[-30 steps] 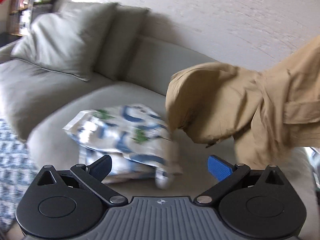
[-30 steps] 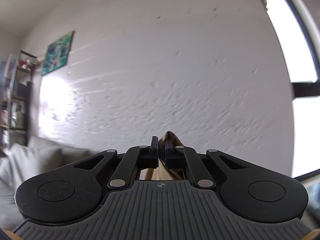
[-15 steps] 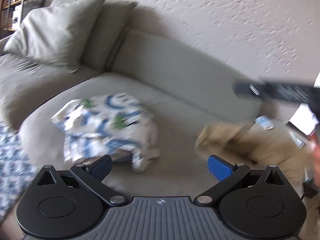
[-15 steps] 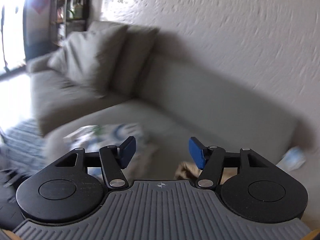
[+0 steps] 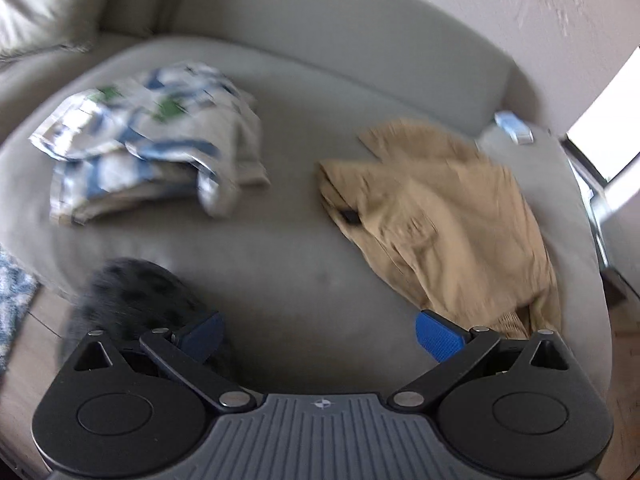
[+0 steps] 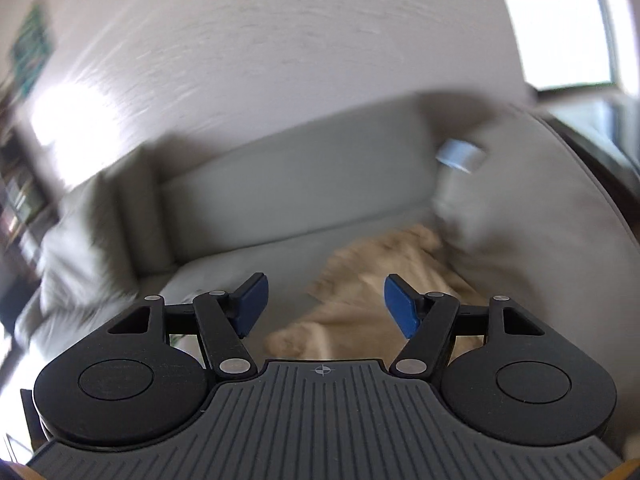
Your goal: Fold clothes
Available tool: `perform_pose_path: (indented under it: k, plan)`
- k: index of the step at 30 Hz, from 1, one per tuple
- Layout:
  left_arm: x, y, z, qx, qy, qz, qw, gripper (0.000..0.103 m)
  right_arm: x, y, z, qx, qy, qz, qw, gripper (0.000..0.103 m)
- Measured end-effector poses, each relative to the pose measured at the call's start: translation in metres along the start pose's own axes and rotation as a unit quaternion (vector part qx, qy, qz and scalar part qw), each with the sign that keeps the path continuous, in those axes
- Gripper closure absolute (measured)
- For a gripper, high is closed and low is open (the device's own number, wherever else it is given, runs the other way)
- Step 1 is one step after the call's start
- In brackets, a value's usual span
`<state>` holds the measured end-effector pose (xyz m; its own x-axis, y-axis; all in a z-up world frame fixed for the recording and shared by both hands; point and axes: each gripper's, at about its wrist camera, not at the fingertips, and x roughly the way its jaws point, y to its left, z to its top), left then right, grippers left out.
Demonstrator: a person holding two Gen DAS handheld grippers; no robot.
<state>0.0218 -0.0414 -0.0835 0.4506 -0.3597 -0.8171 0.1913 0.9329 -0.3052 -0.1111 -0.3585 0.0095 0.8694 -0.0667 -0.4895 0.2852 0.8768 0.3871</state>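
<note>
A crumpled tan garment lies on the right of the grey sofa seat. A folded white garment with blue and green print lies on the left. My left gripper is open and empty, above the seat's front edge between the two garments. My right gripper is open and empty, above the tan garment, which is blurred in that view.
The sofa backrest runs along a white wall. A grey pillow sits at the far left. A dark fuzzy object is by the seat's front left. A small blue and white item lies at the back right.
My right gripper has opened and let go of the tan garment, which dropped onto the right of the seat. Both cameras have tilted down toward the sofa.
</note>
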Motion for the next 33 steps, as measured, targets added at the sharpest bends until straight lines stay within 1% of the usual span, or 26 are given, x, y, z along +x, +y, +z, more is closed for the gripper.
perform_pose_path:
  k: [2, 4, 6, 7, 9, 10, 11, 13, 15, 18, 20, 25, 27, 29, 30, 31, 33]
  plan:
    - [0.01, -0.011, 0.003, 0.006, 0.002, -0.015, 0.9999, 0.001, 0.0, -0.04, -0.014, 0.047, 0.007, -0.028, 0.998, 0.033]
    - [0.021, -0.021, 0.009, 0.009, 0.002, -0.037, 0.9993, 0.001, 0.002, -0.079, -0.027, 0.095, 0.027, -0.058, 0.993, 0.033]
    - [0.036, -0.028, 0.015, -0.011, 0.013, -0.053, 0.9984, 0.002, -0.003, -0.116, -0.044, 0.128, 0.045, -0.072, 0.988, 0.033]
    - [0.044, -0.03, 0.018, -0.028, 0.026, -0.064, 0.9972, 0.002, 0.0, -0.128, -0.049, 0.138, 0.049, -0.082, 0.986, 0.033]
    - [0.06, -0.035, 0.02, -0.061, 0.059, -0.089, 0.9924, 0.008, 0.005, -0.149, -0.054, 0.152, 0.061, -0.103, 0.981, 0.033]
    - [0.066, -0.037, 0.02, -0.073, 0.075, -0.098, 0.9896, 0.008, 0.007, -0.158, -0.056, 0.157, 0.067, -0.112, 0.979, 0.033]
    - [0.069, -0.041, 0.018, -0.075, 0.085, -0.103, 0.9882, 0.009, 0.007, -0.167, -0.058, 0.157, 0.075, -0.119, 0.977, 0.033]
    - [0.072, -0.049, 0.012, -0.063, 0.094, -0.108, 0.9877, 0.009, 0.013, -0.175, -0.063, 0.148, 0.107, -0.13, 0.975, 0.033]
    - [0.074, -0.054, 0.007, -0.055, 0.098, -0.111, 0.9874, 0.009, 0.027, -0.18, -0.067, 0.128, 0.153, -0.139, 0.97, 0.033]
    - [0.076, -0.056, 0.005, -0.051, 0.099, -0.115, 0.9871, 0.008, 0.048, -0.179, -0.072, 0.127, 0.193, -0.158, 0.96, 0.033]
    - [0.075, -0.056, 0.004, -0.05, 0.097, -0.117, 0.9871, 0.008, 0.052, -0.183, -0.075, 0.154, 0.205, -0.157, 0.954, 0.032]
    - [0.076, -0.053, 0.002, -0.061, 0.096, -0.12, 0.9861, 0.006, 0.058, -0.192, -0.077, 0.218, 0.211, -0.136, 0.943, 0.032]
    - [0.075, -0.051, 0.001, -0.067, 0.098, -0.125, 0.9851, 0.006, 0.059, -0.192, -0.077, 0.241, 0.213, -0.123, 0.939, 0.042]
    - [0.072, -0.046, 0.001, -0.074, 0.098, -0.13, 0.9838, 0.006, 0.063, -0.184, -0.078, 0.227, 0.208, -0.113, 0.945, 0.093]
    - [0.069, -0.043, 0.003, -0.079, 0.096, -0.134, 0.9832, 0.006, 0.062, -0.177, -0.076, 0.225, 0.196, -0.095, 0.95, 0.092]
    - [0.065, -0.04, 0.004, -0.084, 0.093, -0.138, 0.9825, 0.006, 0.058, -0.169, -0.071, 0.229, 0.183, -0.066, 0.954, 0.093]
    - [0.052, -0.029, 0.014, -0.1, 0.072, -0.151, 0.9807, 0.006, 0.058, -0.143, -0.049, 0.234, 0.163, 0.016, 0.958, 0.094]
